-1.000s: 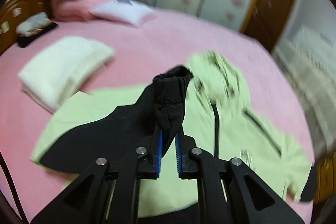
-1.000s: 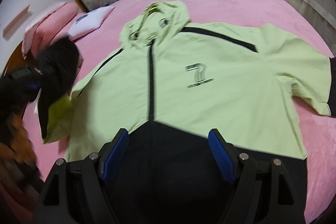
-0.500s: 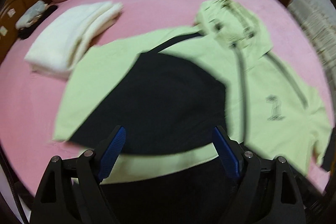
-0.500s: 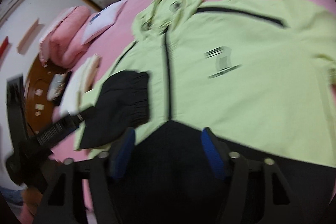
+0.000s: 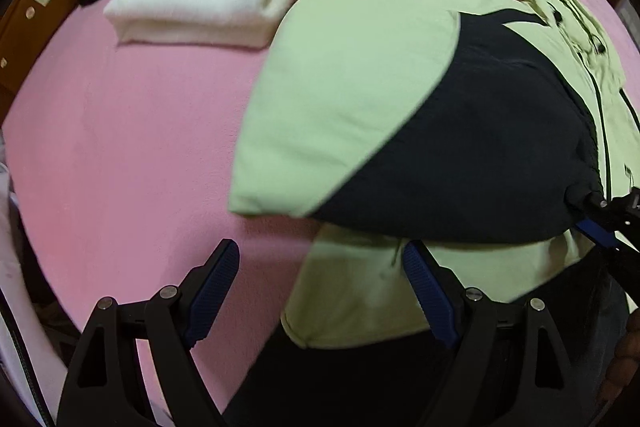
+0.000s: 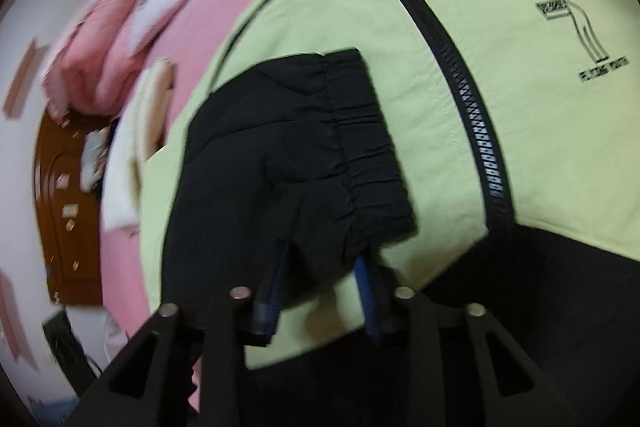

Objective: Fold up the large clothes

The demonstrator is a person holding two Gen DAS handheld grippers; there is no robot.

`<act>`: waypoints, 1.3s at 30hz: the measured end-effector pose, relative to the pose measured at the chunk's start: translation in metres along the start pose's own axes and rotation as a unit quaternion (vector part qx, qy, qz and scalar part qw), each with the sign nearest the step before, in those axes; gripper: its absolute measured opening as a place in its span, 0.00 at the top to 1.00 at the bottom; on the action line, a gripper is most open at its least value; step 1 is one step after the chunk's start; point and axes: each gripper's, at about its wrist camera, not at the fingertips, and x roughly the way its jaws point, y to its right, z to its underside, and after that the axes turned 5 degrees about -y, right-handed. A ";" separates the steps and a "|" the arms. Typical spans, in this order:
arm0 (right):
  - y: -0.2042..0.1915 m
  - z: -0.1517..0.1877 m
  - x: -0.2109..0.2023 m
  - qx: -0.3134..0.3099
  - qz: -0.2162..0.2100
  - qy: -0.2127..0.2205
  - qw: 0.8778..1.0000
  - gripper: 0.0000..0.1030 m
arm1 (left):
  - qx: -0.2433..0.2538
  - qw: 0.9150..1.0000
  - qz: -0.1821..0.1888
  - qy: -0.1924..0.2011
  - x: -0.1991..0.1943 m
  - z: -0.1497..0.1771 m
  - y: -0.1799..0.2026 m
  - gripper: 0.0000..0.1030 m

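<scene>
Early: we are pinching the lime-green-and-black zip jacket's (image 6: 500, 39) black elastic-cuffed sleeve (image 6: 304, 147) in the right gripper (image 6: 320, 291), laying it across the chest; left gripper (image 5: 320, 303) is hanging spread, the other sleeve and body folds remaining.

The black sleeve (image 6: 288, 155) drapes over the right gripper (image 6: 320, 291), hiding most of its blue fingers (image 6: 365, 291). The left wrist view's edge cuts off the jacket's hood (image 5: 560, 3). Headboard (image 6: 64, 203) and pink quilt (image 6: 104, 39) are smeared by blur.

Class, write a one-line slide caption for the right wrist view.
Right gripper pinches the black sleeve cuff, folded across the green zip jacket on a pink bed.
</scene>
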 end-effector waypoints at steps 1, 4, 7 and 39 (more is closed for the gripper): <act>0.001 -0.004 0.003 0.005 0.001 0.000 1.000 0.89 | 0.000 1.000 0.006 -0.002 0.004 -0.002 -0.002 0.19; -0.010 -0.013 -0.003 -0.003 -0.005 0.031 1.000 0.96 | -0.004 1.000 0.023 -0.006 0.015 -0.011 -0.010 0.19; -0.023 -0.019 -0.028 -0.025 0.005 0.085 0.996 0.97 | -0.012 1.000 0.020 -0.012 0.023 -0.016 -0.014 0.19; 0.119 0.009 -0.136 0.072 0.284 0.197 0.936 0.97 | -0.029 0.997 -0.074 0.002 0.040 0.002 -0.045 0.30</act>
